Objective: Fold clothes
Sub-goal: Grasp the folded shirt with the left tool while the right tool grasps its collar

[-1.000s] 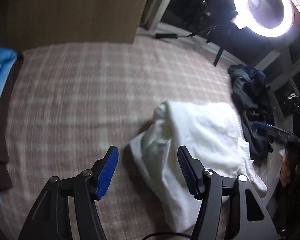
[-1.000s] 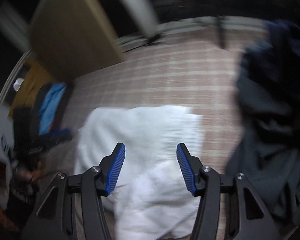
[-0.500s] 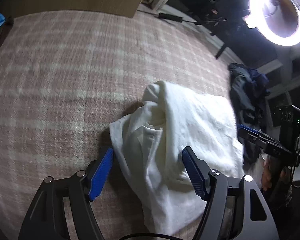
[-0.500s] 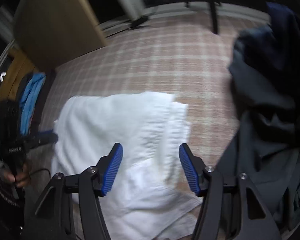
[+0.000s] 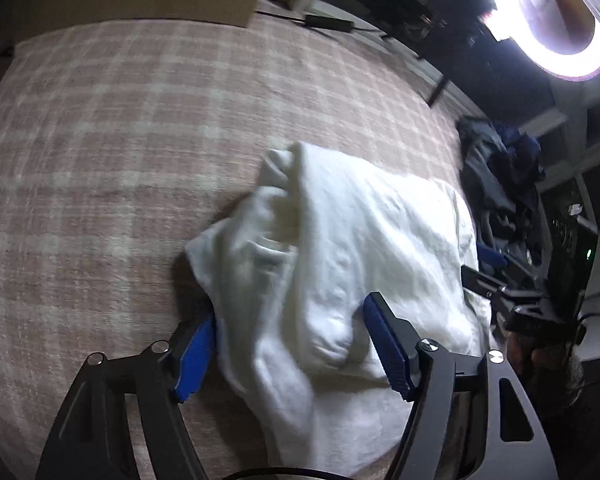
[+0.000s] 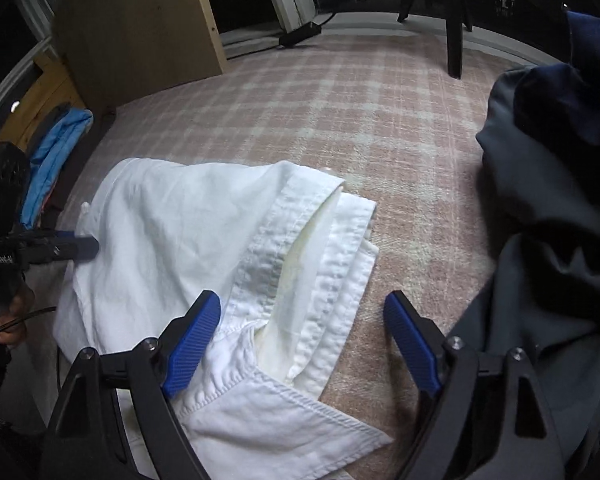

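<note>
Left wrist view: the white garment (image 5: 340,256) is seen from its bunched side, where the cloth rises in a rumpled ridge. A lit ring light (image 5: 556,20) is shown at upper right, and the right gripper (image 5: 496,268) appears at the right edge, in a hand (image 5: 540,364), at the garment's far edge. Right wrist view: the same garment (image 6: 188,240) is seen from the opposite side, where a stitched band and a folded-over hem are visible; neither is shown in the left view. The left gripper (image 6: 76,248) appears at the left edge, its blue tip at the garment's border.

Left gripper (image 5: 288,344): the jaws are closing, with a thick fold of the garment lying between them; the left pad is at the cloth's edge, but the cloth is not seen to be pinched. Right gripper (image 6: 304,344): the jaws are opening and stand wide, released; the left finger lies over the garment's hem, the right finger over bare cover, so the garment's edge falls between them.

The garment lies on a bed cover (image 6: 340,112) of pink and white plaid. A dark heap of clothes (image 6: 548,216) is shown to the right, near the garment but apart from it. A blue cloth (image 6: 56,148) lies at the far left edge. A wooden panel (image 6: 140,24) stands behind the bed, and the room beyond is dark.
</note>
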Motion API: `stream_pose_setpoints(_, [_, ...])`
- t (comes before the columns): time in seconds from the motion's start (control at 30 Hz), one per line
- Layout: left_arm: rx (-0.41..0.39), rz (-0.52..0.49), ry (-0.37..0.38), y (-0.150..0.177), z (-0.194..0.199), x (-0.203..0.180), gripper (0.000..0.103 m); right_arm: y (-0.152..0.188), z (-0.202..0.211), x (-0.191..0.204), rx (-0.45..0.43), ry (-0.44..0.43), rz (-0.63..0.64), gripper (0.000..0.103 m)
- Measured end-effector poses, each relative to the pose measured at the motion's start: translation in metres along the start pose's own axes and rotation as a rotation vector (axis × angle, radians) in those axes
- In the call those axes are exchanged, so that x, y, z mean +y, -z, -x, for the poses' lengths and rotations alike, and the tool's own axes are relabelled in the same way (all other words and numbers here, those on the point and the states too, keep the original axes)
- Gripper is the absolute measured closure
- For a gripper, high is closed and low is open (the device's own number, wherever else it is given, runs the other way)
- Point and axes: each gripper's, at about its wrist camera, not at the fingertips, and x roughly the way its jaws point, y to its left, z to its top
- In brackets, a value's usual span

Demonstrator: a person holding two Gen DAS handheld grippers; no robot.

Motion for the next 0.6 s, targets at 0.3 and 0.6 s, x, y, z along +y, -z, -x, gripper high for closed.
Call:
stream_pose_setpoints(0.3, [-0.010, -0.062, 0.005, 0.002, -0.004, -0.013, 0.050, 0.000, -0.004, 0.004, 0.014, -0.147, 0.018, 0.033])
stream_pose_setpoints(0.6, [-0.037, -0.101, 0.012, 0.008, -0.002, -0.023, 0.083, 0.001, -0.005, -0.005, -0.013, -0.177, -0.032, 0.081])
